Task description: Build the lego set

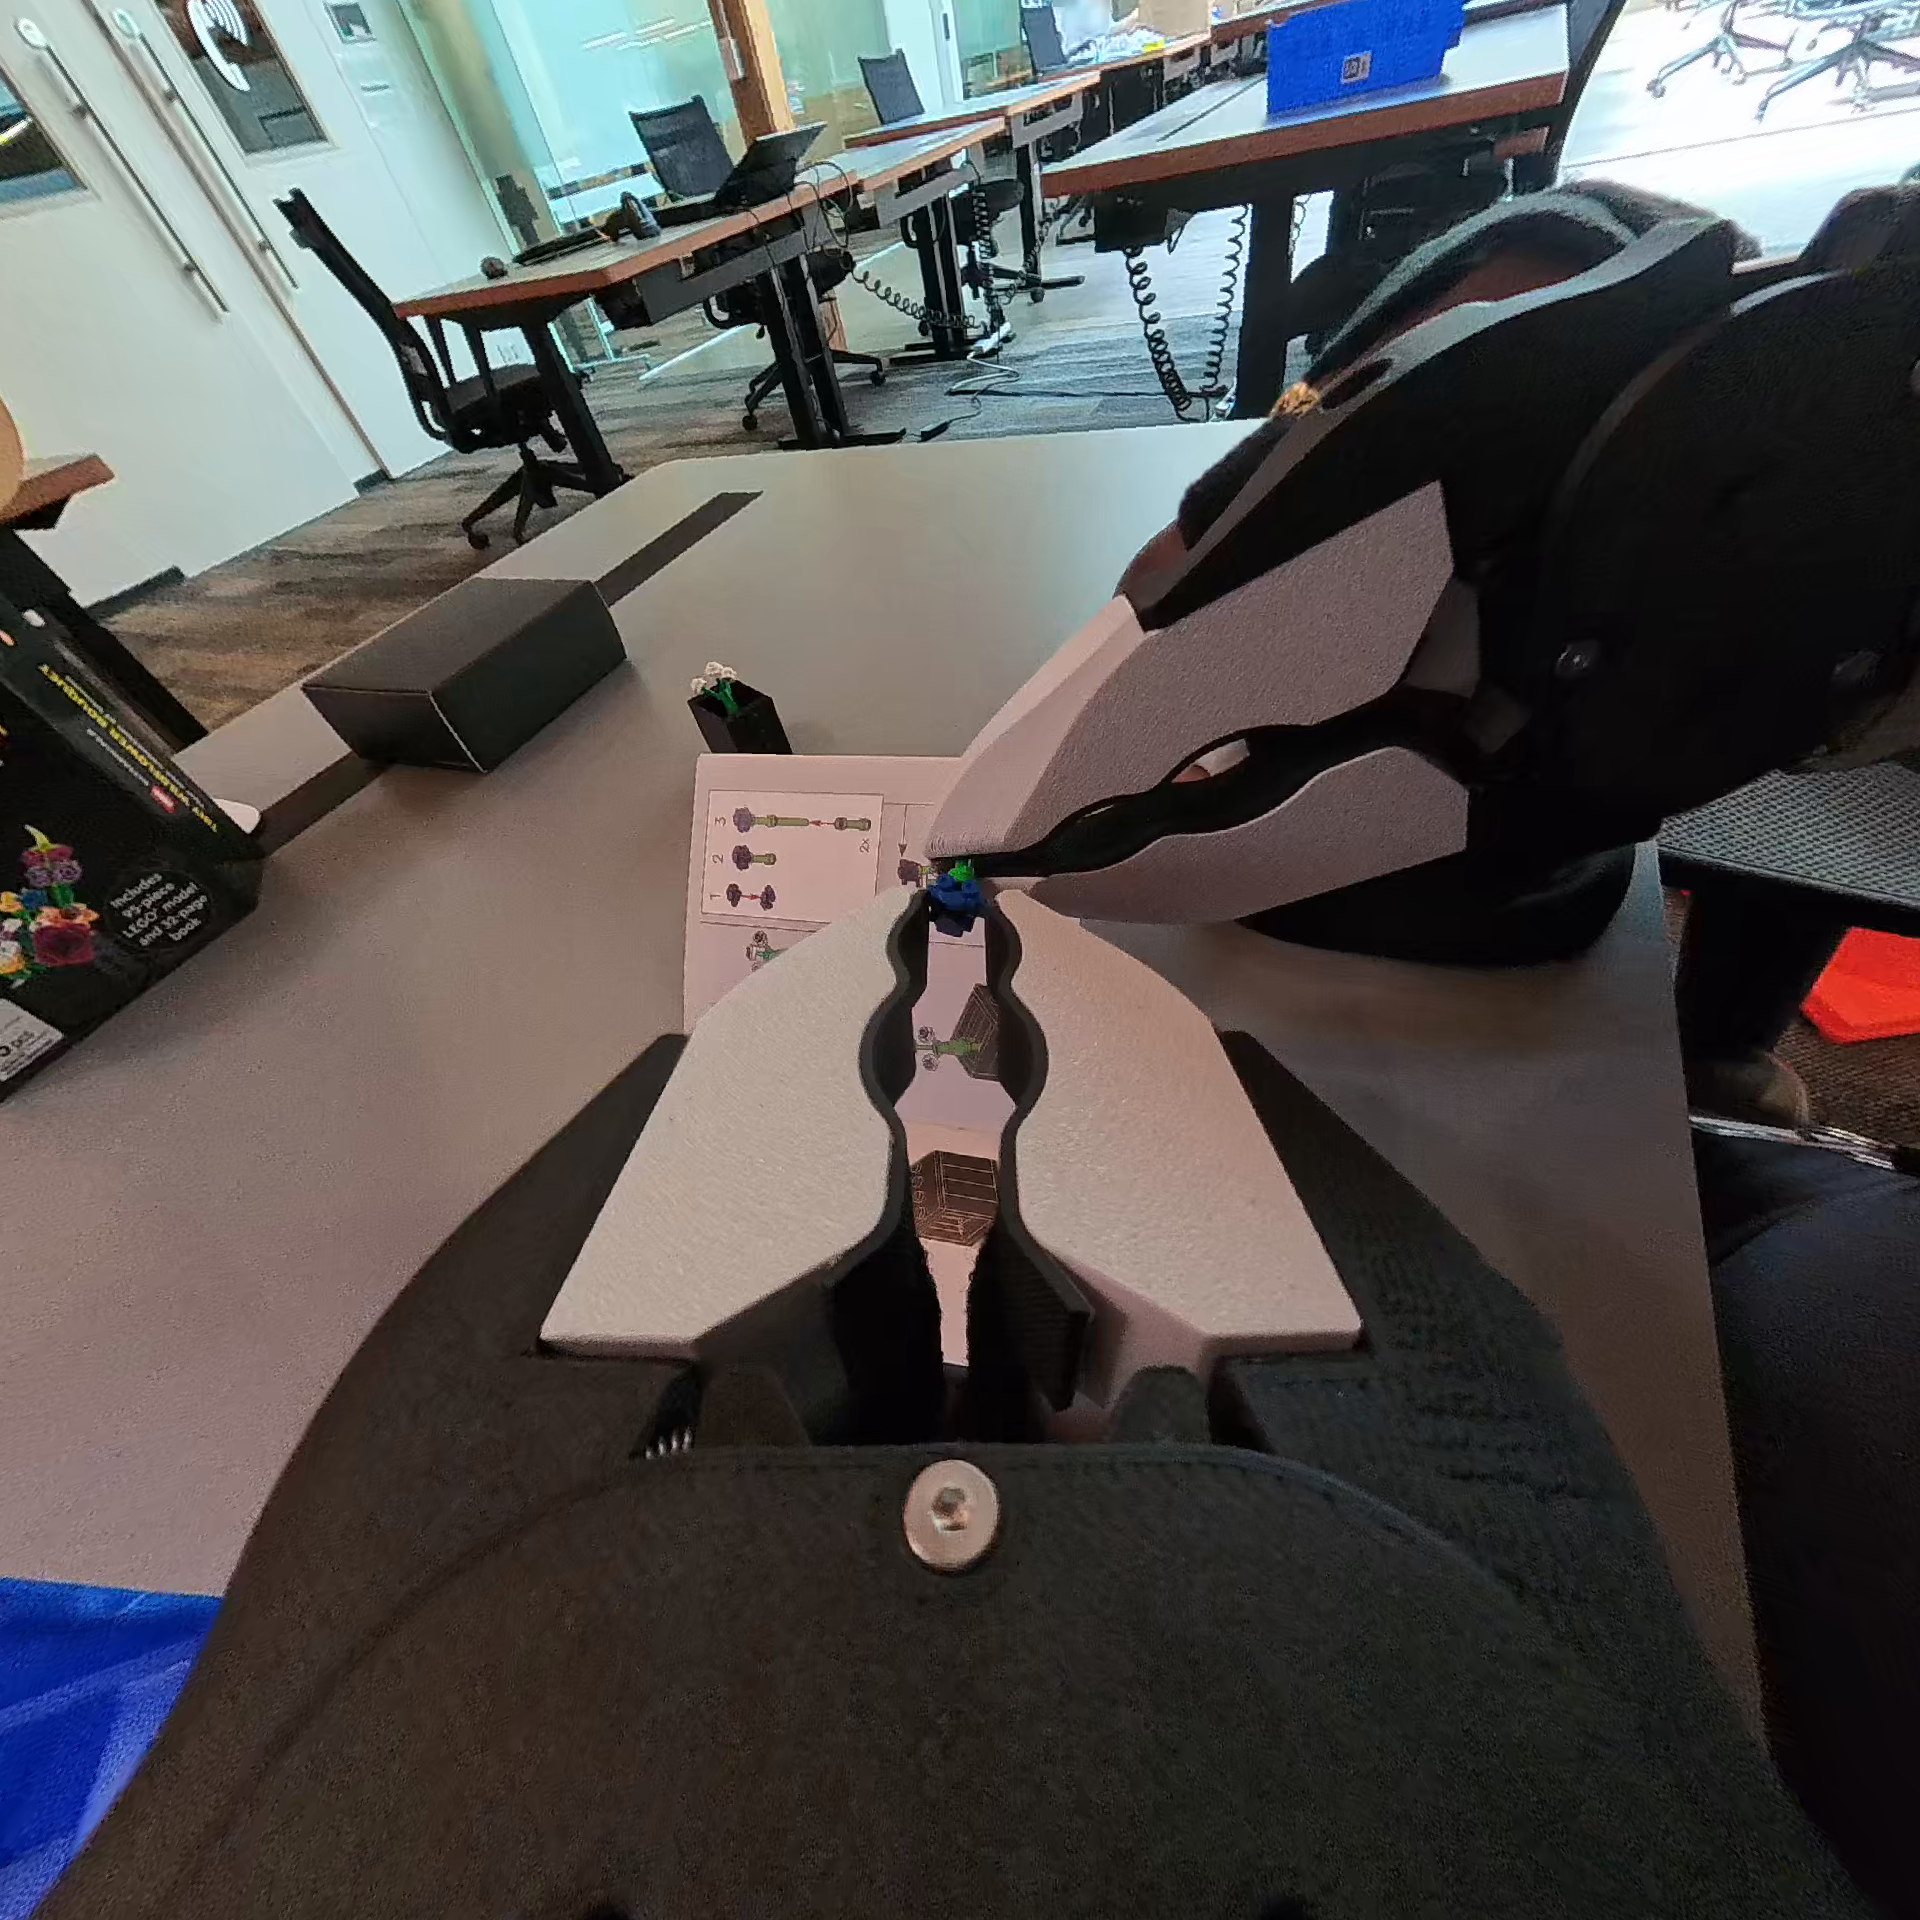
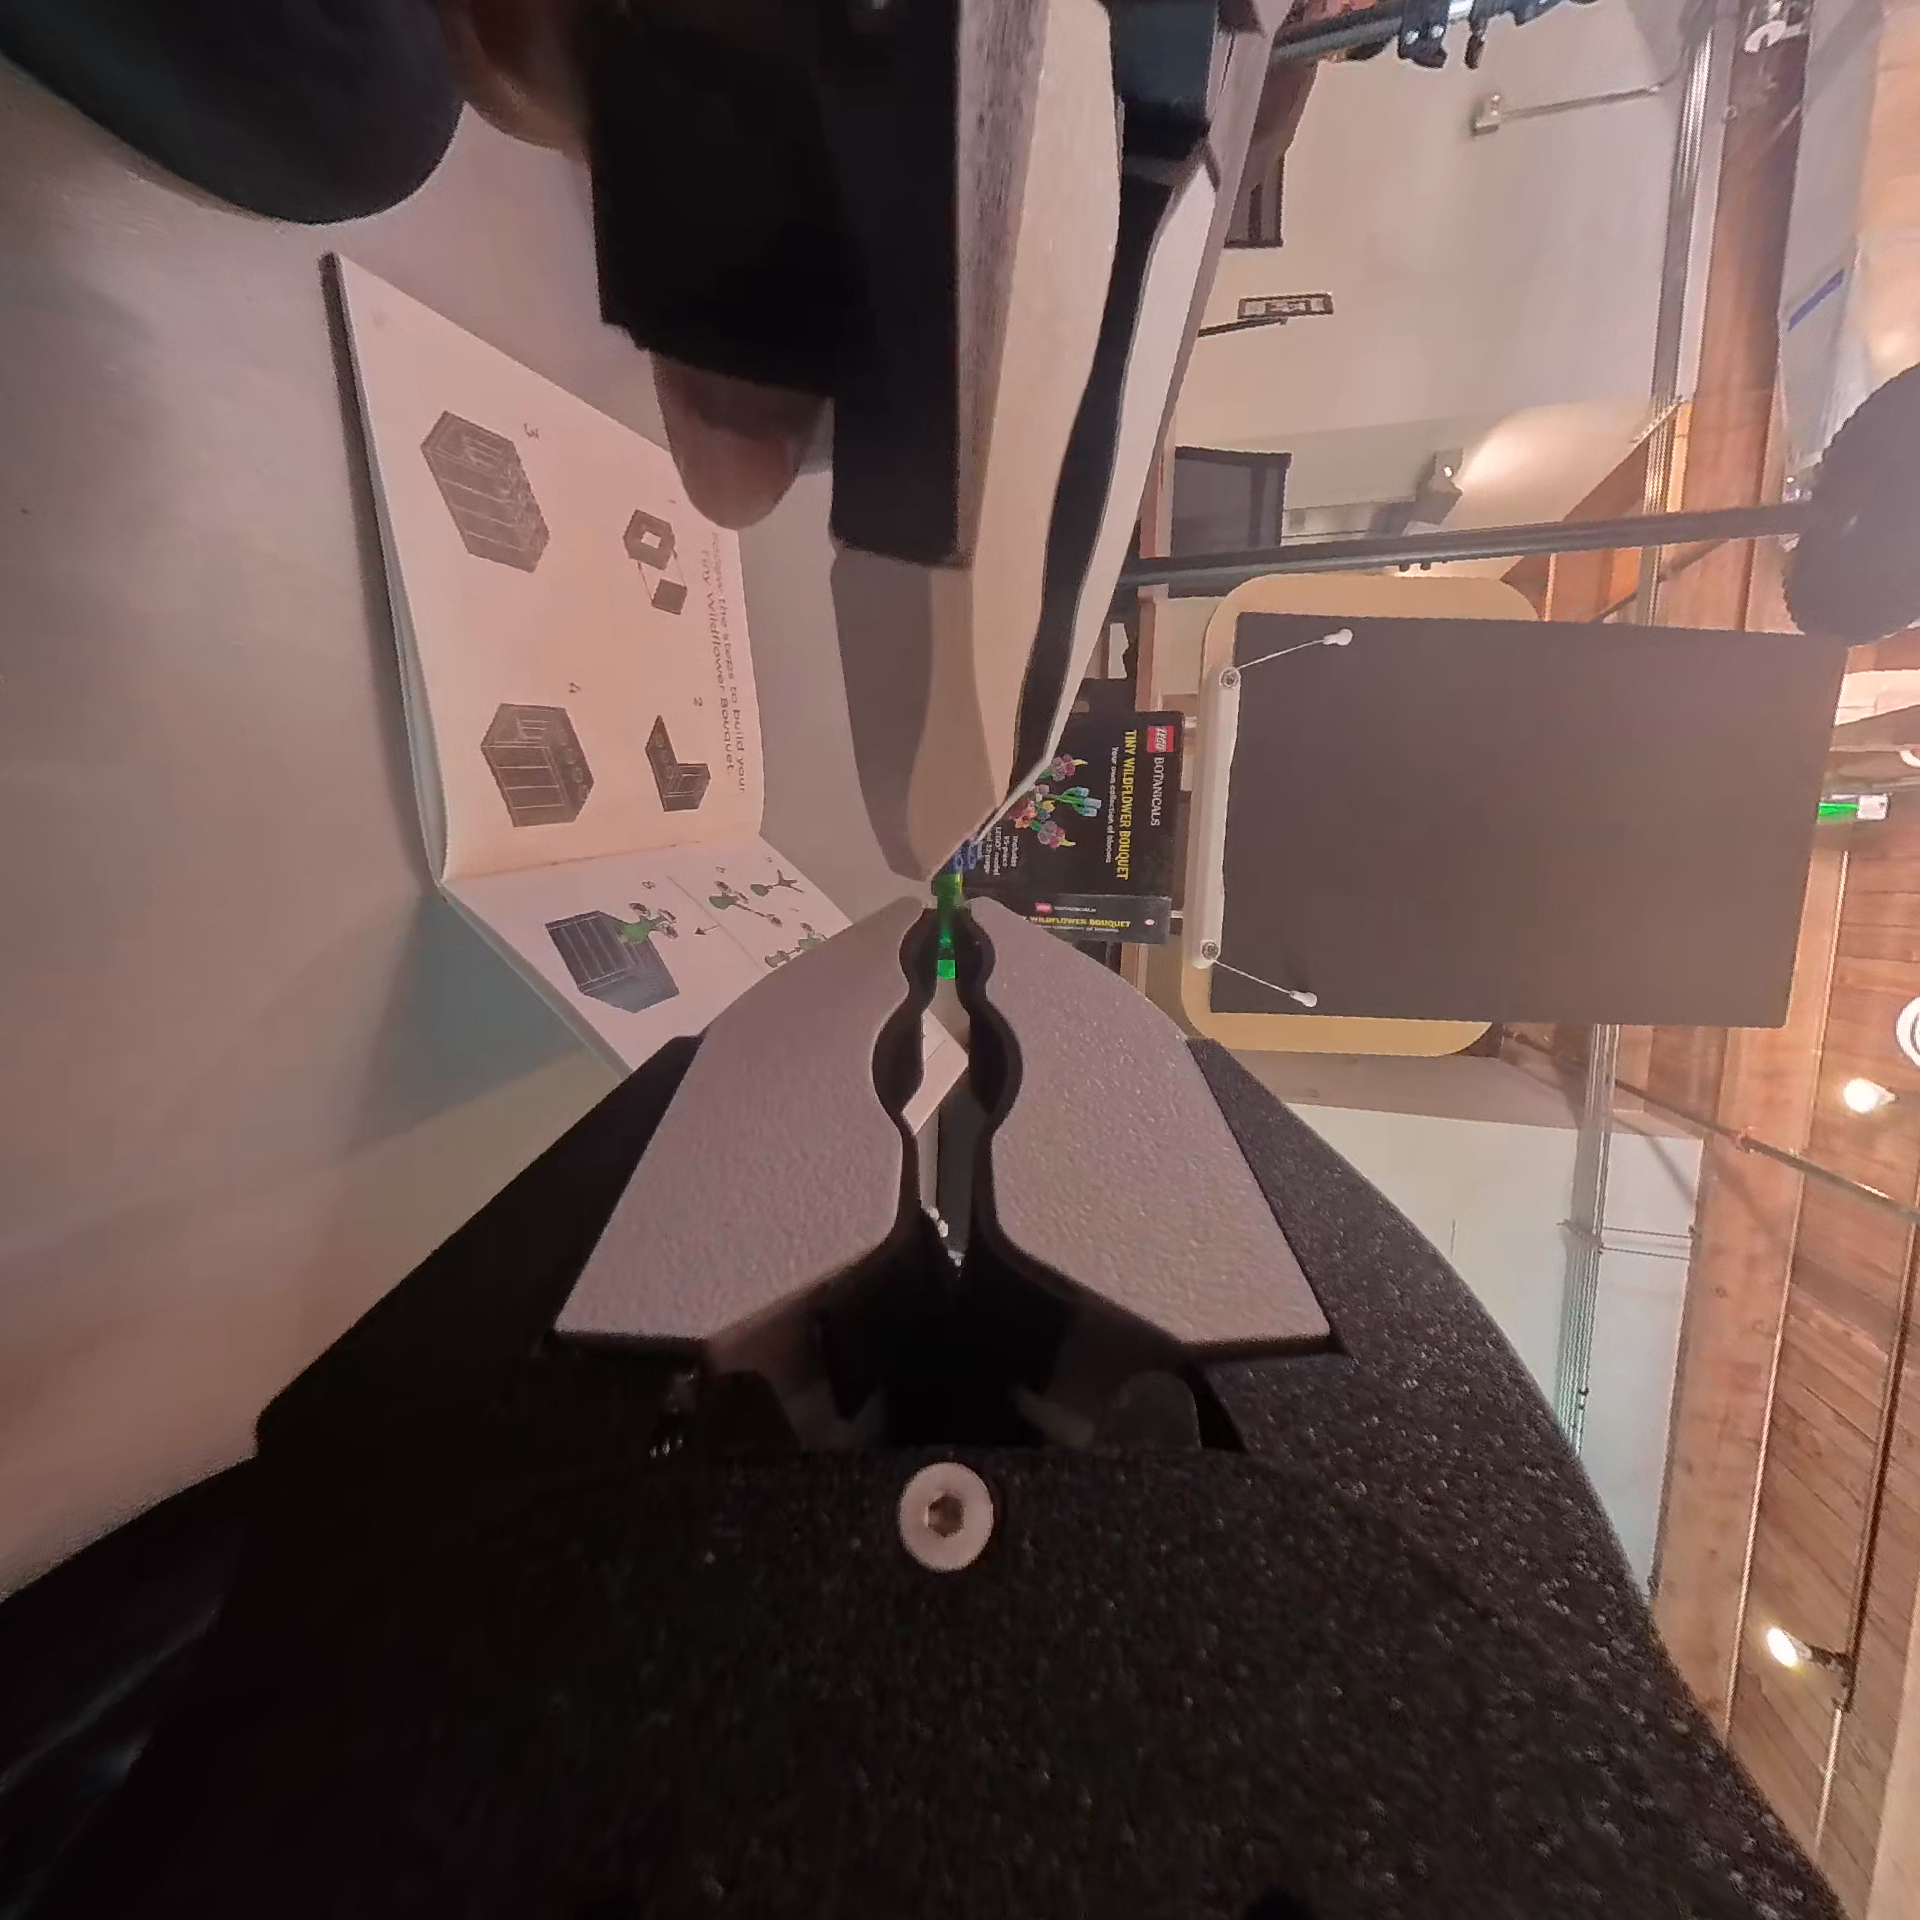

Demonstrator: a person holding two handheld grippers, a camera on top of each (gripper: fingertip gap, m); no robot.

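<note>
My left gripper (image 1: 956, 906) is shut on a small blue flower piece (image 1: 954, 898) above the open instruction booklet (image 1: 790, 831). My right gripper (image 2: 943, 914) is shut on a thin green stem piece (image 2: 945, 935). In the left wrist view the right gripper (image 1: 971, 871) comes in from the right, and its tips meet the blue piece, with a bit of green (image 1: 964, 869) showing there. In the right wrist view the left gripper (image 2: 940, 873) comes down from above to the stem's end. A small black vase with white flowers (image 1: 736, 707) stands behind the booklet.
A black cardboard box (image 1: 468, 675) lies at the back left of the grey table (image 1: 312, 1143). The set's dark box (image 1: 94, 894) stands at the left edge. A blue cloth (image 1: 73, 1714) shows at the bottom left. Desks and office chairs stand beyond the table. Less than 4 cm separates the two grippers' tips.
</note>
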